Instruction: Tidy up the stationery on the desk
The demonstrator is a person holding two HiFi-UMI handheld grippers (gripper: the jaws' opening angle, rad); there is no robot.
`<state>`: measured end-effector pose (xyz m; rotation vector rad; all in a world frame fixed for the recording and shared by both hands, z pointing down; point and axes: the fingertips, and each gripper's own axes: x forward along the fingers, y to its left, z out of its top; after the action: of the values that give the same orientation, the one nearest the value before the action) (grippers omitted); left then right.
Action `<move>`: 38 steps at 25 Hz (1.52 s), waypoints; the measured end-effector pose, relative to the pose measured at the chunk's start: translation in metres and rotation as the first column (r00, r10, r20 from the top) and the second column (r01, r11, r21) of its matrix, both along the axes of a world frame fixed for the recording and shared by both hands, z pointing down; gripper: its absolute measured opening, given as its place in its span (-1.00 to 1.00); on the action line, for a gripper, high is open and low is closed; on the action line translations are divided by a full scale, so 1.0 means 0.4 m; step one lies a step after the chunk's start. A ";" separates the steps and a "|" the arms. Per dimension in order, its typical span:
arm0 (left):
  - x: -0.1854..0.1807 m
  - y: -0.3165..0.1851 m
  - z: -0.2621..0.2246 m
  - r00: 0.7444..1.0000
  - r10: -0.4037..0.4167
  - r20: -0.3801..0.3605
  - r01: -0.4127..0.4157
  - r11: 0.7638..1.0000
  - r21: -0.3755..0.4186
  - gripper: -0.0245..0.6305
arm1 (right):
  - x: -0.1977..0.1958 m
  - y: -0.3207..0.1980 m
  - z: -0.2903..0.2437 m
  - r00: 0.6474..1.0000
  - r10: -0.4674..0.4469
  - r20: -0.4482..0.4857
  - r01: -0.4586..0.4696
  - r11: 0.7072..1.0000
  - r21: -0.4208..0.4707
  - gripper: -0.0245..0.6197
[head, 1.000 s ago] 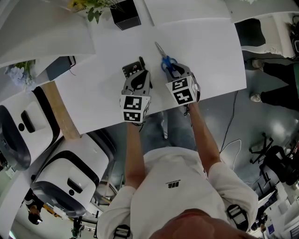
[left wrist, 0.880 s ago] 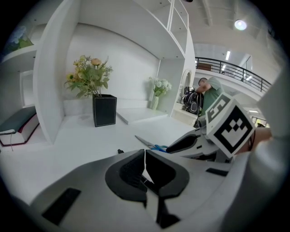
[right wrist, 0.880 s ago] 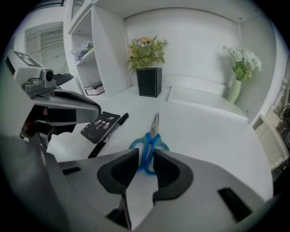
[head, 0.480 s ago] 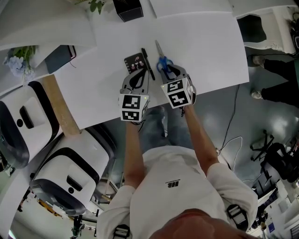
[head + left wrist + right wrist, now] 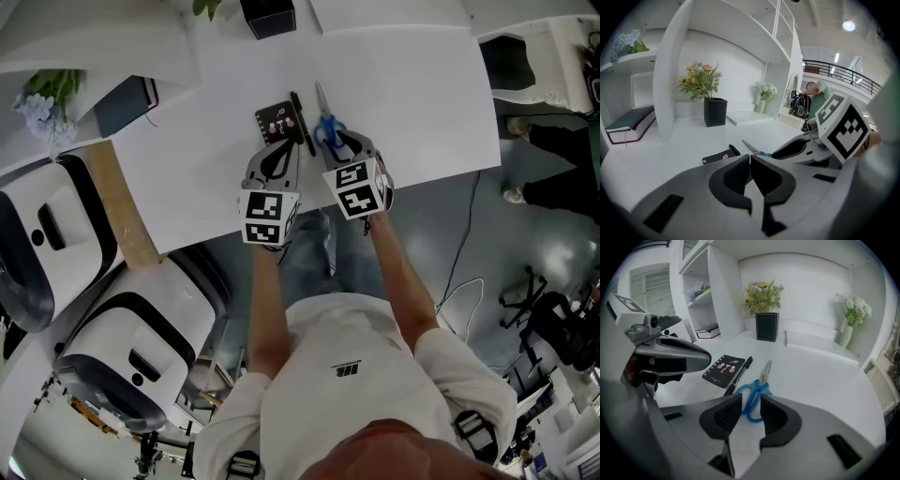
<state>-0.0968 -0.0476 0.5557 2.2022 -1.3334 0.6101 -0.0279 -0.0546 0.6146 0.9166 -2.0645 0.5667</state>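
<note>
The right hand-held gripper (image 5: pixel 751 401) is hovering with jaws a little apart, and the blue handle of the scissors (image 5: pixel 761 376) is showing in the gap. The scissors are lying on the counter (image 5: pixel 820 380) beside the pen (image 5: pixel 740 373) and notebook (image 5: pixel 723 370). The left hand-held gripper (image 5: pixel 750 158) is empty, jaws together. The grasp seems to be starting; next the jaws must close squarely on the handle.

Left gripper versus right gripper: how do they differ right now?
The left gripper has its jaws together with nothing between them; the right gripper has its jaws apart. The left gripper has the black notebook just ahead of it; the right gripper has the blue handle of the scissors between its jaws. Both are side by side at the near edge of the white desk.
</note>
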 end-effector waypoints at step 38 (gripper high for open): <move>-0.042 0.093 -0.155 0.999 -0.045 -0.015 0.046 0.996 0.079 -0.93 | 0.012 0.069 -0.282 0.973 -0.123 0.197 0.068 0.962 0.265 -0.94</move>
<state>-0.1135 -0.0104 0.4937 2.2282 -1.4196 0.5329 -0.0230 -0.0271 0.5017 0.9281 -2.4034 0.3622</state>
